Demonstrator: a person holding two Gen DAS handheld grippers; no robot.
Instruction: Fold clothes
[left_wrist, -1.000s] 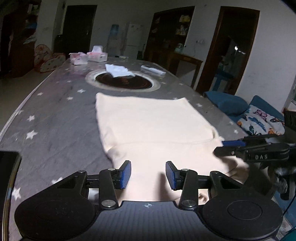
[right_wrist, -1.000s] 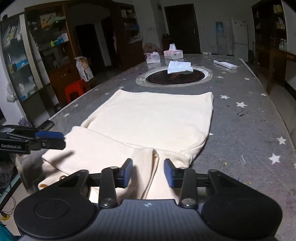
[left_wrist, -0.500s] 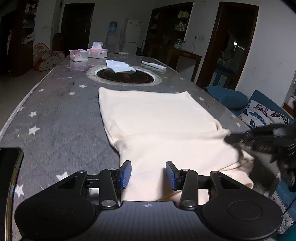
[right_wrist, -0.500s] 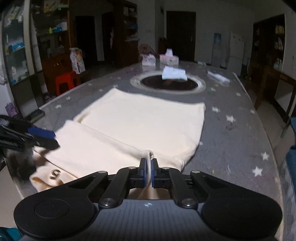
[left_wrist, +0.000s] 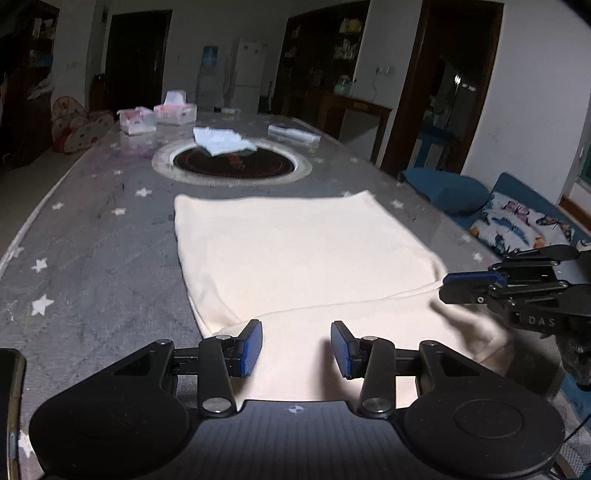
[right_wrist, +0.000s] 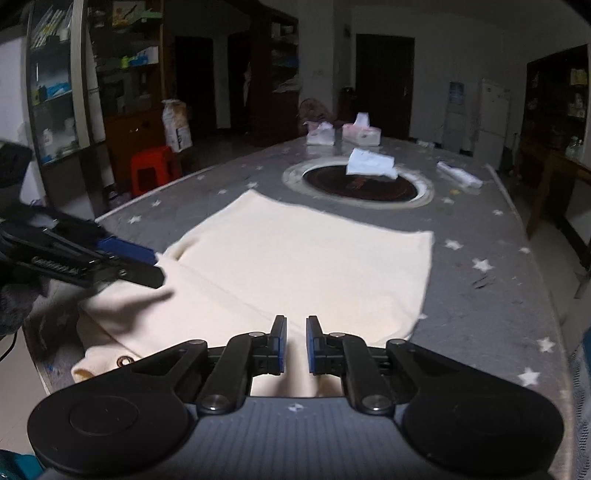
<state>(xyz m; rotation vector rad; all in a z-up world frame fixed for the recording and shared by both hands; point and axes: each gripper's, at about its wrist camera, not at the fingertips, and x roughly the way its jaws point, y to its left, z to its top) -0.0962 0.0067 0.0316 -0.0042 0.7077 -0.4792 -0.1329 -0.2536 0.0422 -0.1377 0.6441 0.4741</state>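
Left gripper level and low over the near end of the cream garment, jaws spread wide, blue pads apart with cloth showing between them, nothing held. Right gripper also low over the near edge, jaws narrowed to a slim gap; cloth visible below the gap, but can't tell if any is pinched. Each gripper shows in the other's view: right one off to the left gripper's right side at the garment's corner, left one off to the right gripper's left, over the sleeve end. Garment lies flat on the grey star-print table, stretching straight ahead of both grippers, near part folded over in a band with a seam line across. Beyond its far edge: round dark inset in the table with a white cloth on its rim. Further out, two tissue boxes; a flat white pack ahead-right. Dark phone-like slab just left of the left gripper body. Blue cushion and butterfly-print pillow off the table's right side. Red stool and shelving far left of the right gripper.
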